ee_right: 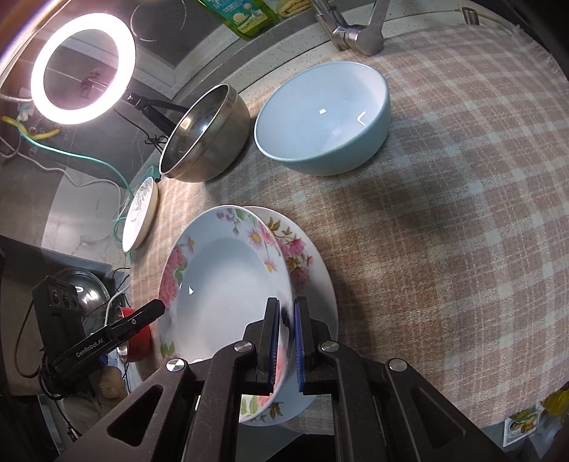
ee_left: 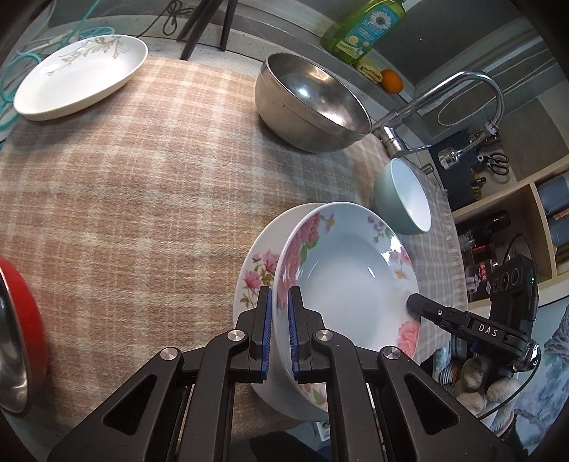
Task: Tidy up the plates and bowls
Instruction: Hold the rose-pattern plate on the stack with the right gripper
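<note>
We hold the deep floral plate from both sides, just above a flatter floral plate that lies on the checked cloth near the table's front edge. Our left gripper has its two blue-padded fingers nearly closed, one outside and one inside the plate's near rim, so it pinches that rim. Our right gripper does the same on the opposite rim, its fingers narrowly apart with the rim between them; in the left wrist view its black tip shows resting on the far inner edge of the plate. The deep plate sits tilted relative to the flat one, and we cannot tell whether its base touches the plate underneath. Its well holds nothing we can see, only reflections.

Behind the pair stands a pale blue bowl, upright and white inside, with nothing in it. To its left a steel bowl rests on the cloth, also bare inside. Further left, well apart from the stack, a white plate with a leaf pattern lies flat near the cloth's corner. At the left margin of the left wrist view a red-rimmed steel bowl shows in part. Beyond the cloth we see a faucet, a green bottle of dish soap and a lit ring light.
</note>
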`<action>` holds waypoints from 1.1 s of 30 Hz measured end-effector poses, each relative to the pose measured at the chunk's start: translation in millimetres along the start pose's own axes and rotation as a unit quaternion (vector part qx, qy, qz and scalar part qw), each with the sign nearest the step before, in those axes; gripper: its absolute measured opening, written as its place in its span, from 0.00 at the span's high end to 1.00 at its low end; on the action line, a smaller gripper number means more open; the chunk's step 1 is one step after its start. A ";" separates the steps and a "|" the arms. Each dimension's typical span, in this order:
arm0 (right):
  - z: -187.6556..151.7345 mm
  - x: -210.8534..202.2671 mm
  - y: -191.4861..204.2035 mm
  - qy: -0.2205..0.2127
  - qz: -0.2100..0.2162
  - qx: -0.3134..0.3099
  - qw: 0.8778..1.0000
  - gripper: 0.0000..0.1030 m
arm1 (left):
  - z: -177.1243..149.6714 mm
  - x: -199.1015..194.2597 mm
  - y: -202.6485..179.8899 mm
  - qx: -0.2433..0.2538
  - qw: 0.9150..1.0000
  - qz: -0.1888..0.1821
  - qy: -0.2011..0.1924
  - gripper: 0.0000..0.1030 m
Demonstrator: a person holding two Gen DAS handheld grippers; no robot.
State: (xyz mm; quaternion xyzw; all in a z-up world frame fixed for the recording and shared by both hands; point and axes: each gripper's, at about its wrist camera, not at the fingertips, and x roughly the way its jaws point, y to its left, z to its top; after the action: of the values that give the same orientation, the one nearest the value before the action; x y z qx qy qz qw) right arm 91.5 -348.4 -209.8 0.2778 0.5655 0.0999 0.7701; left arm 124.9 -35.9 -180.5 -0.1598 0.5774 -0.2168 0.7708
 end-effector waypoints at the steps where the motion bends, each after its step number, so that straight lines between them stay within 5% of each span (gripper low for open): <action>1: -0.4 0.5 -0.4 0.001 -0.001 0.000 1.000 0.93 | -0.1 0.4 -0.2 0.001 1.000 0.001 0.000 0.93; 33: -3.4 18.7 0.6 0.015 -0.009 -0.002 1.000 0.93 | -0.5 11.2 3.5 0.002 1.000 0.014 0.009 0.93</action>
State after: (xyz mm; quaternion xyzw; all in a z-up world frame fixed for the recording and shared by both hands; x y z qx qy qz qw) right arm 94.8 -338.1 -225.4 0.2692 0.5797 0.0981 0.7628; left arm 127.6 -38.7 -191.6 -0.1487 0.5862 -0.2088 0.7685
